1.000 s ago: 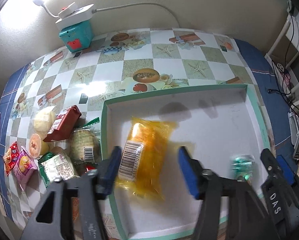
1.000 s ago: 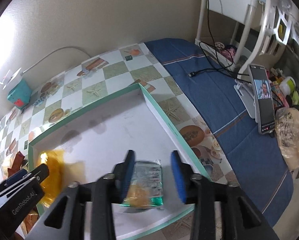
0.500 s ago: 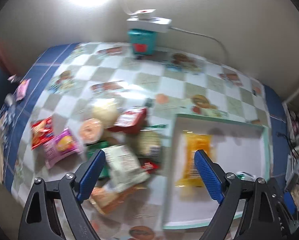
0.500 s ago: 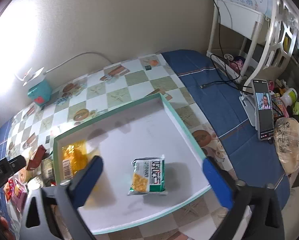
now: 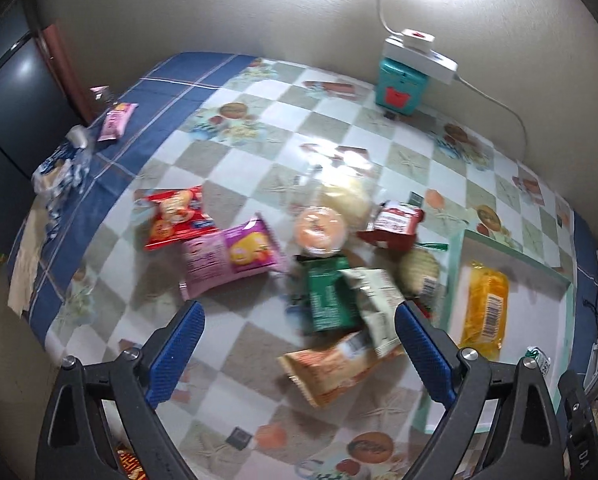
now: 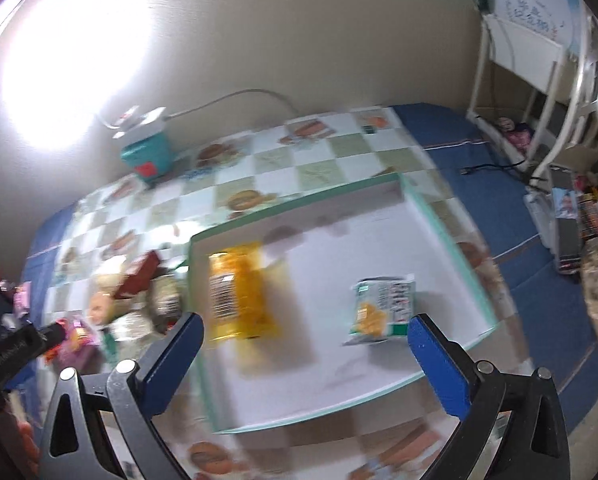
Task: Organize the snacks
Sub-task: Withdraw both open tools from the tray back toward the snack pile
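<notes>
Both grippers hang above the desk [image 5: 259, 152] with nothing in them, which fits a pause between one drop-off and the next pick. The left gripper [image 5: 299, 354] has its jaws spread wide and faces the loose pile of snacks [image 5: 331, 264] at its 12 o'clock, probably to choose the next packet; the nearest are a green packet [image 5: 327, 300] and an orange packet [image 5: 331, 364] lying partly under a white one. The right gripper [image 6: 305, 354], jaws equally wide, looks over the tray [image 6: 451, 240], whose raised green rim keeps sorted items together. Inside lie a long yellow packet [image 6: 239, 292] with a barcode at 11 o'clock and a small green-and-white packet [image 6: 383, 306] at 1 o'clock, well apart, both flat.
</notes>
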Demonstrator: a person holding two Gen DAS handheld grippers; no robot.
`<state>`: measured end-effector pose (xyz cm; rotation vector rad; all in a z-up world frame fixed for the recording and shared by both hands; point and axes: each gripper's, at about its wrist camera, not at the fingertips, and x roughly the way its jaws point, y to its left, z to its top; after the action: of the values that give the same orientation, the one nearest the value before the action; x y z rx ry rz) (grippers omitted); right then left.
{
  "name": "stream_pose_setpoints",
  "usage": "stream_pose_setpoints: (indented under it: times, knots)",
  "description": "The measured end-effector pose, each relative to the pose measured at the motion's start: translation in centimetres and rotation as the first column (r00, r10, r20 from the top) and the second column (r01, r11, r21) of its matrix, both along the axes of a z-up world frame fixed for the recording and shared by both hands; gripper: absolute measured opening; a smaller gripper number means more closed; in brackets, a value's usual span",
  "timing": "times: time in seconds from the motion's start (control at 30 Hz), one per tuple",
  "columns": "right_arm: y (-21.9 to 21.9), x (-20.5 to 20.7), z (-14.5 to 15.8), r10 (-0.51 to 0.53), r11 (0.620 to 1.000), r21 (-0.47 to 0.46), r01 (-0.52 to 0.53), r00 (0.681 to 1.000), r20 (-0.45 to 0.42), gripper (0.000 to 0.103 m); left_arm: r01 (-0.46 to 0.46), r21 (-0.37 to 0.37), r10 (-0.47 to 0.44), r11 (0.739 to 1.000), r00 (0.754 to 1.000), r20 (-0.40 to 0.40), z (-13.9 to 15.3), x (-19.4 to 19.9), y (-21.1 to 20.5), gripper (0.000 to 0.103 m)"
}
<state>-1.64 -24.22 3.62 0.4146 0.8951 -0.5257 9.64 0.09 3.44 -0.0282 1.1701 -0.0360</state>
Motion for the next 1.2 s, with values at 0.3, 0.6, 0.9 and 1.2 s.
stream_pose_setpoints:
  times: [0.3, 0.6, 0.9, 1.2]
  knots:
    - [5.8, 1.5, 0.4, 0.108, 0.993, -0.048, -0.108, 0.994, 0.004, 0.103, -0.082, -0.024, 0.082, 0.996, 0.997, -0.009, 0.3, -0.8, 4.9, 0.096]
    - [10.6, 3.7, -1.3, 0.199, 0.979, -0.022, -0.201, 0.978, -0.068, 0.103, -0.182, -0.001, 0.182, 0.983, 0.983, -0.01, -0.1, 0.2, 9.1, 0.096]
    - [11.9, 5.5, -4.4, 0.207, 0.978, 0.043, -0.202, 0.968, -0.144, 0.103, -0.27, 0.01, 0.27, 0.963, 0.961, -0.053, -1.7, 1.0, 11.4, 0.096]
    - [12.1, 6.5, -7.1, 0.217, 0.974, 0.111, -0.198, 0.957, -0.193, 0.103, -0.282, -0.011, 0.278, 0.959, 0.952, -0.128, -3.6, 1.6, 11.4, 0.096]
